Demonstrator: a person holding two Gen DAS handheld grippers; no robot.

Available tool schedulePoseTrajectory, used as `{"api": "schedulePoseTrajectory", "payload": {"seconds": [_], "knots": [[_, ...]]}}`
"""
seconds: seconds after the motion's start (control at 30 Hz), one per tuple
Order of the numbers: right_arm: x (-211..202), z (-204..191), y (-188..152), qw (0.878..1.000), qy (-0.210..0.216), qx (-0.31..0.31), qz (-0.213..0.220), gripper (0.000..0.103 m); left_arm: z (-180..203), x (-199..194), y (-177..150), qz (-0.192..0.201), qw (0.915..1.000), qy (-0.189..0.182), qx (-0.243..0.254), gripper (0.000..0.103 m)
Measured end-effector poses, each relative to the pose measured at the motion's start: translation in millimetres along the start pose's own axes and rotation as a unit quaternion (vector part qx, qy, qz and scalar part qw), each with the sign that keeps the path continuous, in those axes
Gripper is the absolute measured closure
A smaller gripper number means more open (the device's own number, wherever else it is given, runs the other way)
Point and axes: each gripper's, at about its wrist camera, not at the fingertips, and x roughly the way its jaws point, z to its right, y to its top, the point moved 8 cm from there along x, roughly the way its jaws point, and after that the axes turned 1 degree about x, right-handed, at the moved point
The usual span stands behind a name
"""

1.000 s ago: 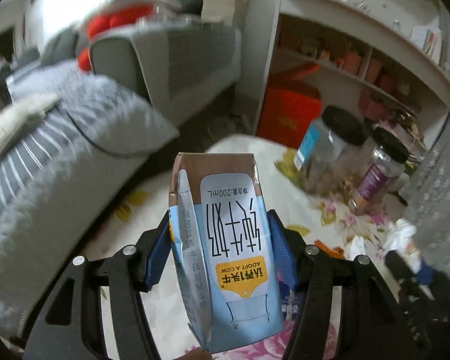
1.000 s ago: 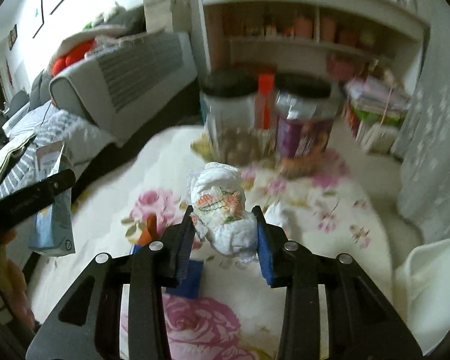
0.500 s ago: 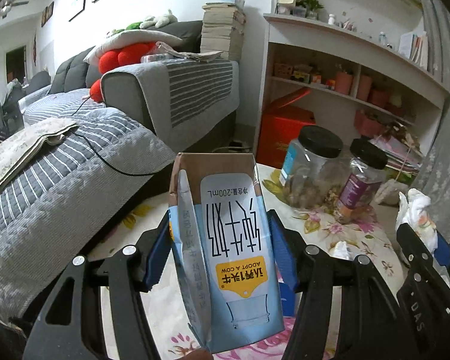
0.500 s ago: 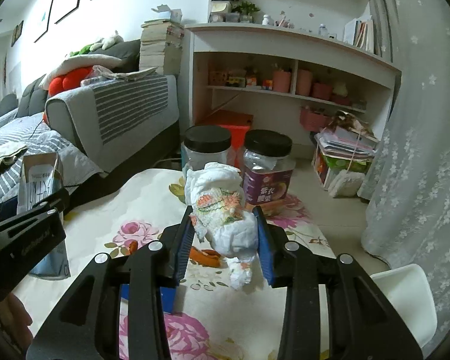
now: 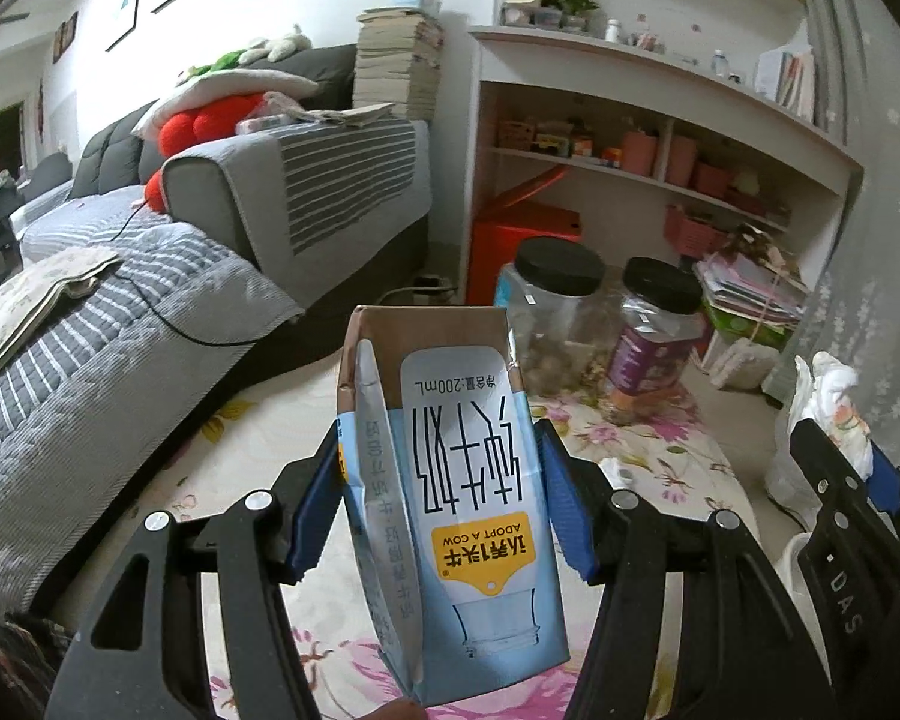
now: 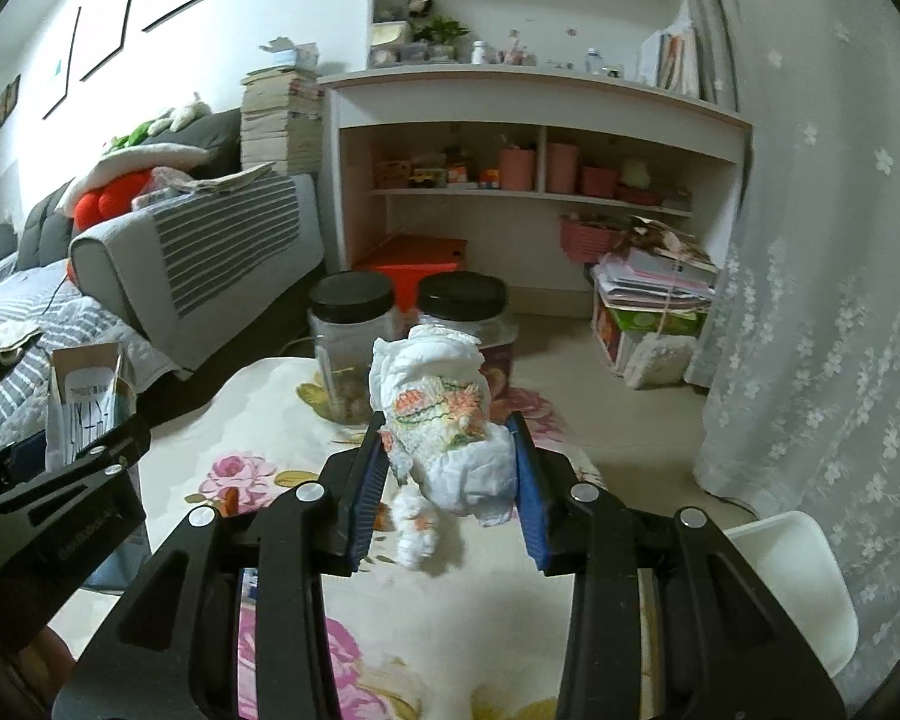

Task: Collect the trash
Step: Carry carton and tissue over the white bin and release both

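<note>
My left gripper (image 5: 441, 480) is shut on a blue and white milk carton (image 5: 456, 480), held upside down above the flowered table (image 5: 258, 420). The carton also shows at the left of the right wrist view (image 6: 84, 408). My right gripper (image 6: 450, 468) is shut on a crumpled white tissue wad (image 6: 444, 420) with orange and green print, held above the table (image 6: 270, 408). The wad and right gripper show at the right edge of the left wrist view (image 5: 828, 402). A small tissue scrap (image 5: 615, 468) and an orange scrap (image 6: 231, 495) lie on the table.
Two black-lidded jars (image 6: 354, 348) (image 6: 468, 312) stand at the table's far end. A white bin (image 6: 792, 588) sits low at the right beside a lace curtain (image 6: 810, 300). A grey sofa (image 5: 222, 210) is at the left and a shelf unit (image 6: 534, 180) behind.
Both grippers have risen with their loads, so the table sits lower in view. The holds have not changed.
</note>
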Motion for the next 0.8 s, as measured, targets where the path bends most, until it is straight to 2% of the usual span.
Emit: {"api": "schedulePoseTrajectory", "payload": {"seconds": [0.33,0.8], "knots": [[-15,64,-1,0.998,-0.036,0.044,0.003,0.066,63,-14,-5,0.002,0.9989,-0.033,0.035,0.043],[-41,172,-8,0.987,-0.105,0.124,-0.004,0.065,166,-41,-12,0.01,0.9925,-0.09,0.083,0.043]]}}
